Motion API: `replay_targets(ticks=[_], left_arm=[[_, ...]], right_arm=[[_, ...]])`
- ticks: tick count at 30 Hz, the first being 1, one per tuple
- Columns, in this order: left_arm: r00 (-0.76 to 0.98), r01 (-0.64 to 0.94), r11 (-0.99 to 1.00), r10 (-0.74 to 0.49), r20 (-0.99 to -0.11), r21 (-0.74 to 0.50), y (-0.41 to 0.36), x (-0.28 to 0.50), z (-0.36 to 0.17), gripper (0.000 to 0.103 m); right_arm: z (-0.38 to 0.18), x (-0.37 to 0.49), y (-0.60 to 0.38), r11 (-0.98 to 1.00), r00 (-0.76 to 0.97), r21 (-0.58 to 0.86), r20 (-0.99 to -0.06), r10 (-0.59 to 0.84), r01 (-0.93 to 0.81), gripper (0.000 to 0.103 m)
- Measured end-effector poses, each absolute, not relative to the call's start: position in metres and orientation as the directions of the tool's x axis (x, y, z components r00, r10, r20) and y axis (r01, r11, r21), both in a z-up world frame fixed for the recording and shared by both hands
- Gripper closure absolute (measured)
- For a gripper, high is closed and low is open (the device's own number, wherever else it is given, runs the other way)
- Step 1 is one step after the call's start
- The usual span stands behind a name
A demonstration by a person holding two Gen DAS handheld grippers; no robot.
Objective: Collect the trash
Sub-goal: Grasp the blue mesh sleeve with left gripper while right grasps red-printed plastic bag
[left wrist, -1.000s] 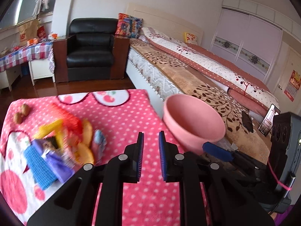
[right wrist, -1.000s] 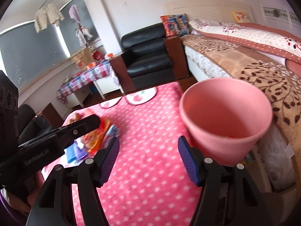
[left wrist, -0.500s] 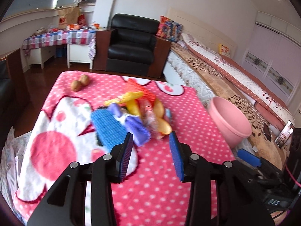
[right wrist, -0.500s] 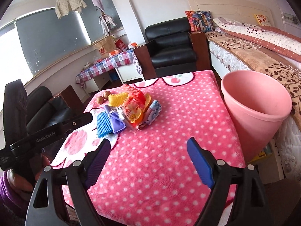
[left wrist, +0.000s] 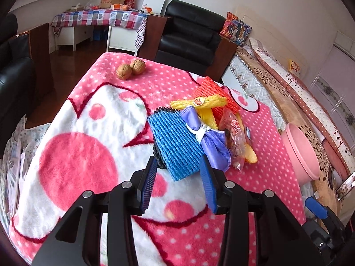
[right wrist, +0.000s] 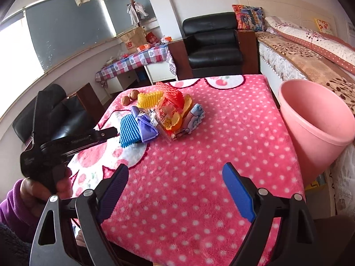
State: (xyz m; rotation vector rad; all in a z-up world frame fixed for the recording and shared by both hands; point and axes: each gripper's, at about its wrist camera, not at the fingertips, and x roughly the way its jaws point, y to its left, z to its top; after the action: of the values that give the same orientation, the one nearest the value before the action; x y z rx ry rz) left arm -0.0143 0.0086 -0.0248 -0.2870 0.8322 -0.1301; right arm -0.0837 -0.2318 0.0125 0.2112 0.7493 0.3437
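Left gripper (left wrist: 178, 177) is hovering with jaws apart and empty, the near corner of the blue foam net (left wrist: 175, 141) lying just ahead between their tips. The net is sitting at the near edge of the trash pile (right wrist: 164, 115) on the pink-blanketed counter (left wrist: 88, 155); its long axis is running away from the jaws, tilted leftward. Right gripper (right wrist: 175, 190) is standing wide, empty, well short of the pile, so the left is nearer. Pink bin (right wrist: 315, 124) is waiting off the counter's right edge.
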Motion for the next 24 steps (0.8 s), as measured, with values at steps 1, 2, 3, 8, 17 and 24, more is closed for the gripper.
replay_targets(ticks=[1,2,3,8,17,24], left_arm=[[0.669,0.001,0.955,-0.222,-0.71,-0.297,0.008,-0.011,-0.026,0.063],[0.668,-0.002,0.957,-0.214,-0.713,-0.289,0.008,-0.007,-0.027,0.063],[0.662,-0.009,0.959,-0.207,-0.72,-0.283,0.008,-0.002,-0.029,0.063],[0.64,-0.039,0.962,-0.183,-0.746,-0.27,0.012,0.019,-0.04,0.063],[0.65,-0.02,0.96,-0.201,-0.733,-0.28,0.012,0.027,-0.045,0.095],[0.675,-0.001,0.953,-0.221,-0.704,-0.302,0.019,0.02,-0.034,0.099]], right_arm=[[0.013,-0.08,-0.23,0.922,0.678,0.304,-0.628,0.382,-0.238,0.019],[0.015,-0.075,-0.227,0.923,0.678,0.297,-0.628,0.381,-0.244,0.019],[0.016,-0.072,-0.226,0.925,0.682,0.287,-0.627,0.377,-0.248,0.02],[0.022,-0.042,-0.217,0.931,0.696,0.256,-0.619,0.365,-0.26,0.02],[0.016,0.005,-0.192,0.894,0.628,0.313,-0.636,0.449,-0.321,0.048],[0.007,0.032,-0.174,0.877,0.583,0.356,-0.655,0.481,-0.323,0.066]])
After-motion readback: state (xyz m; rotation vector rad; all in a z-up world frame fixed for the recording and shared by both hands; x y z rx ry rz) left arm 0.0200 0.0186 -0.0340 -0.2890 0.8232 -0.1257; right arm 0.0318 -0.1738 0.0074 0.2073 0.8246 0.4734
